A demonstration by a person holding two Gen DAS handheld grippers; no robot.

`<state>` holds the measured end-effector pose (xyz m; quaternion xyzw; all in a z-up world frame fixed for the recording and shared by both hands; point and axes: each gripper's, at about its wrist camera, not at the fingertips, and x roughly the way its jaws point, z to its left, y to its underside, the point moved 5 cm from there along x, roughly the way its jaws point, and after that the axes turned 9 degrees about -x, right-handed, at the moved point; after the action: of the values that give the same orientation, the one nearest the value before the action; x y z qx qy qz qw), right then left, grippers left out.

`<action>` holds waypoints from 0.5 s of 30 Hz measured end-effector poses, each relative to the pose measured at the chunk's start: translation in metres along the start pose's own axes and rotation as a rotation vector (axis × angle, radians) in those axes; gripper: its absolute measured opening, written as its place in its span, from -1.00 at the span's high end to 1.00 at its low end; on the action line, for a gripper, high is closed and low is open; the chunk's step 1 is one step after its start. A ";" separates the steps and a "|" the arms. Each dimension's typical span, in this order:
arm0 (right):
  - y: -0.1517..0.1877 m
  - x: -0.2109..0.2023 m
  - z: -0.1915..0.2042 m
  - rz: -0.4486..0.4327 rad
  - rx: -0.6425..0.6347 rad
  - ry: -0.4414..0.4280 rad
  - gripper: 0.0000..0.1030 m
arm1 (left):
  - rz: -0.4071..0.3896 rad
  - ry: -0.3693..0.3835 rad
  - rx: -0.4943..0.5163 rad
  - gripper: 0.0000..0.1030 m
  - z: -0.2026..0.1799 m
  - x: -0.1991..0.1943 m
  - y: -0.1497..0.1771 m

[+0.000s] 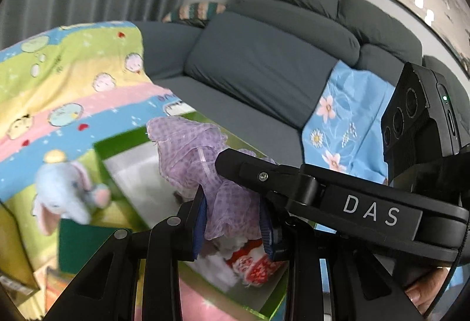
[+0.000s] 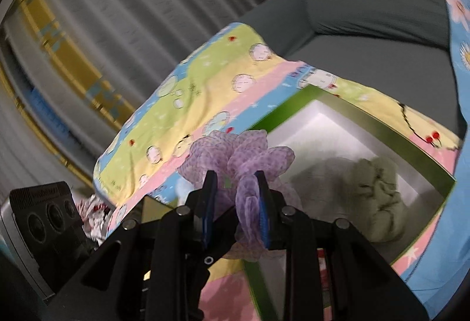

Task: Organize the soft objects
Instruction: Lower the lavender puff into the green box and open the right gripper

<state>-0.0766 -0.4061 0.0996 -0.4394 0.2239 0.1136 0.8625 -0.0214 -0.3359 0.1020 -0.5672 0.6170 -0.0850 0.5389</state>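
Note:
A crumpled purple gauzy cloth (image 1: 205, 162) hangs over an open green box with a white inside (image 1: 132, 174). My left gripper (image 1: 233, 225) is shut on the cloth's lower part, its blue pads pressing from both sides. In the right wrist view the same purple cloth (image 2: 235, 156) bunches between the blue pads of my right gripper (image 2: 235, 206), which is shut on it. A pale green cloth (image 2: 379, 197) lies inside the green box (image 2: 417, 150). From the right, a black finger (image 1: 235, 168) of the right gripper reaches the cloth.
The box rests on a cartoon-print blanket (image 1: 73, 86) spread over a grey sofa (image 1: 264, 65). A blue elephant plush (image 1: 64, 191) sits beside the box on the left. A red-and-white soft item (image 1: 249, 262) lies below my left gripper. A blue floral cloth (image 1: 346, 127) drapes the sofa at right.

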 end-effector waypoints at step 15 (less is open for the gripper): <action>0.005 0.013 -0.047 0.057 0.117 0.127 0.52 | 0.132 -0.022 -0.002 0.39 -0.006 0.049 0.014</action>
<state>-0.0813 -0.4411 0.0654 -0.3879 0.2969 0.0969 0.8672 -0.0235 -0.3732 0.0665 -0.5269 0.6471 -0.0426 0.5493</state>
